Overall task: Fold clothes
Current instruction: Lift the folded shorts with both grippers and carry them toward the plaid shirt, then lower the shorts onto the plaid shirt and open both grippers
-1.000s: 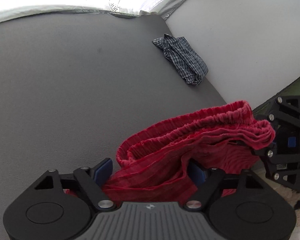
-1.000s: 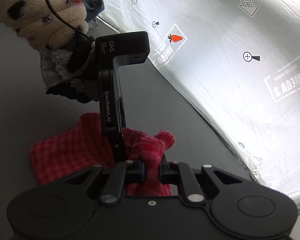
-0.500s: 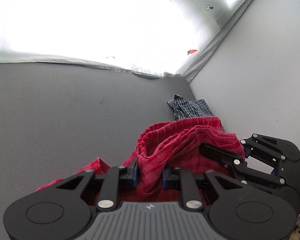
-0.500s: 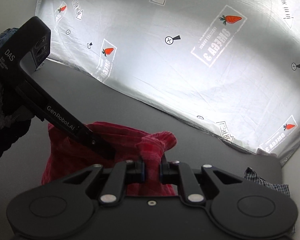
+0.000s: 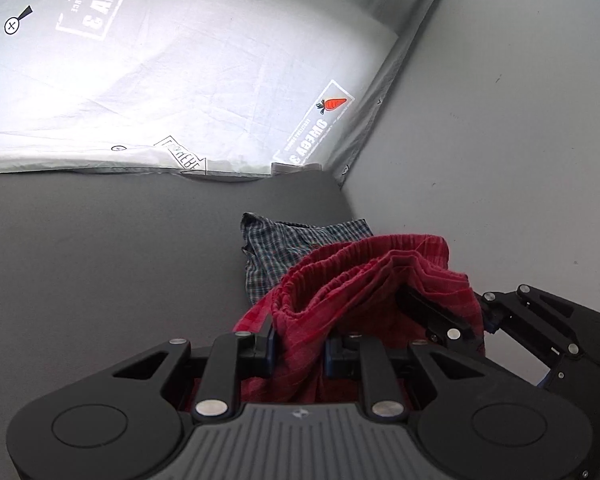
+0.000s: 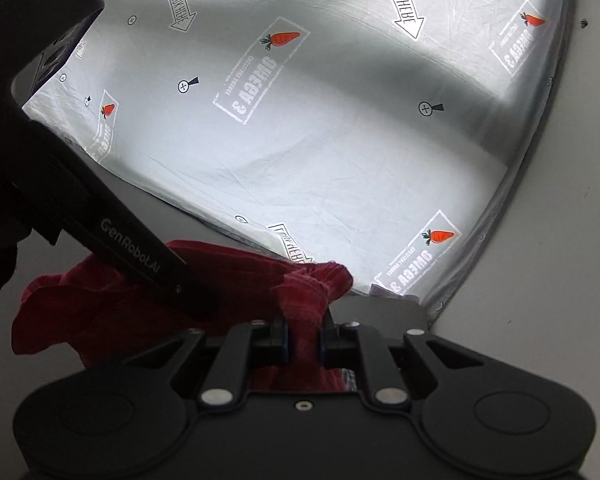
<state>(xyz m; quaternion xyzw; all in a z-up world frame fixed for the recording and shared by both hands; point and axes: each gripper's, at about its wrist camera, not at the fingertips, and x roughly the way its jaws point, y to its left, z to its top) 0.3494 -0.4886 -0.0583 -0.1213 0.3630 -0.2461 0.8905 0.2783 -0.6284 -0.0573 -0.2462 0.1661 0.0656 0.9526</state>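
Red checked shorts [image 5: 360, 292] with an elastic waistband hang lifted off the grey table [image 5: 100, 260]. My left gripper [image 5: 300, 350] is shut on a bunch of the red cloth. My right gripper [image 6: 303, 344] is shut on another bunch of the same shorts [image 6: 112, 312]. The right gripper also shows in the left wrist view [image 5: 480, 320] at the right, by the waistband. The left gripper's body [image 6: 112, 216] crosses the right wrist view from the upper left.
A blue plaid garment [image 5: 276, 248] lies crumpled on the table's far right, partly behind the red shorts. A white printed sheet [image 5: 180, 72] hangs behind the table. A pale wall [image 5: 520, 140] stands at the right.
The left gripper shut on the red shorts. Both grippers rose with the shorts and tilted up, so more of the backdrop shows. The shorts now overlap the plaid garment in the left wrist view.
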